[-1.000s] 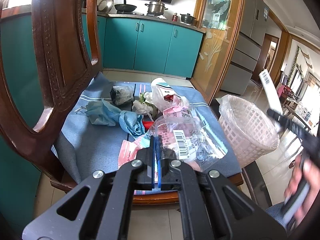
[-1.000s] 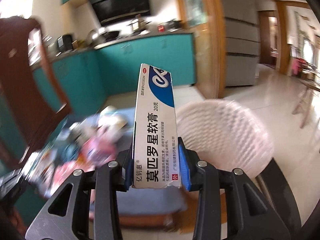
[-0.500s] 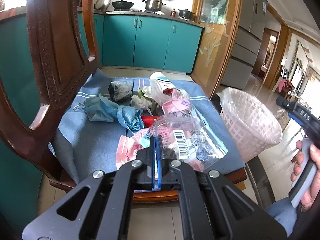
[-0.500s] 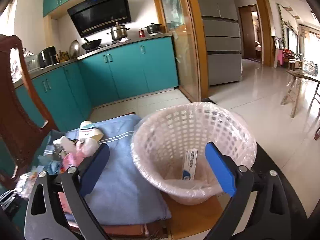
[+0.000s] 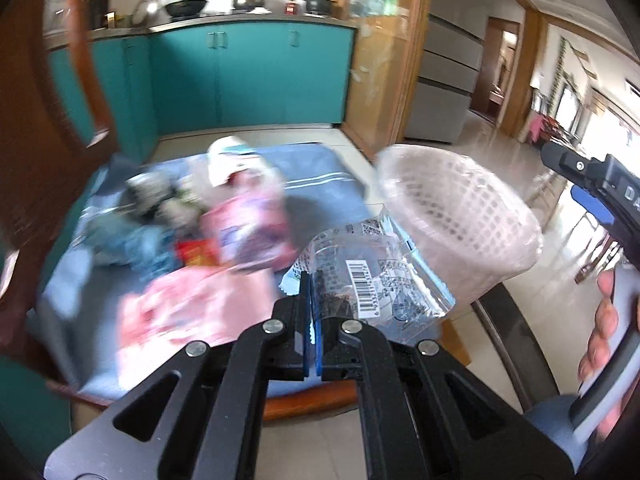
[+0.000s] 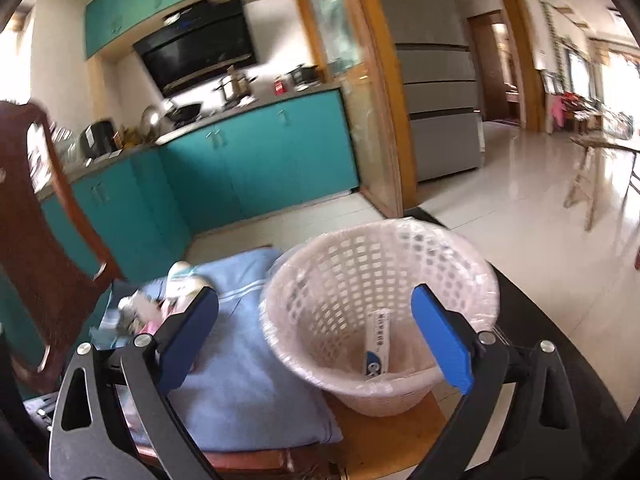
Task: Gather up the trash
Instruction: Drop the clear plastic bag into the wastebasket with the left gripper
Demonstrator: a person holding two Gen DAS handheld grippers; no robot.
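Observation:
My left gripper point(image 5: 311, 300) is shut on a clear plastic wrapper with a barcode point(image 5: 368, 280) and holds it in the air between the trash pile and the white lattice basket point(image 5: 452, 216). A pile of trash point(image 5: 224, 224), with pink wrappers, blue rags and a white bag, lies on a blue cloth point(image 5: 320, 172). My right gripper point(image 6: 316, 340) is open and empty, just above the near side of the basket point(image 6: 380, 280). A white medicine box point(image 6: 376, 340) lies inside the basket. The right gripper also shows in the left wrist view point(image 5: 592, 188).
A dark wooden chair back point(image 5: 44, 92) rises on the left. The basket stands on a wooden surface point(image 6: 380, 436) beside the blue cloth point(image 6: 248, 380). Teal kitchen cabinets point(image 6: 260, 160) and tiled floor point(image 6: 520, 208) lie beyond.
My right gripper opened and dropped the medicine box into the basket. My left gripper has lifted the clear wrapper off the pile and swung right toward the basket.

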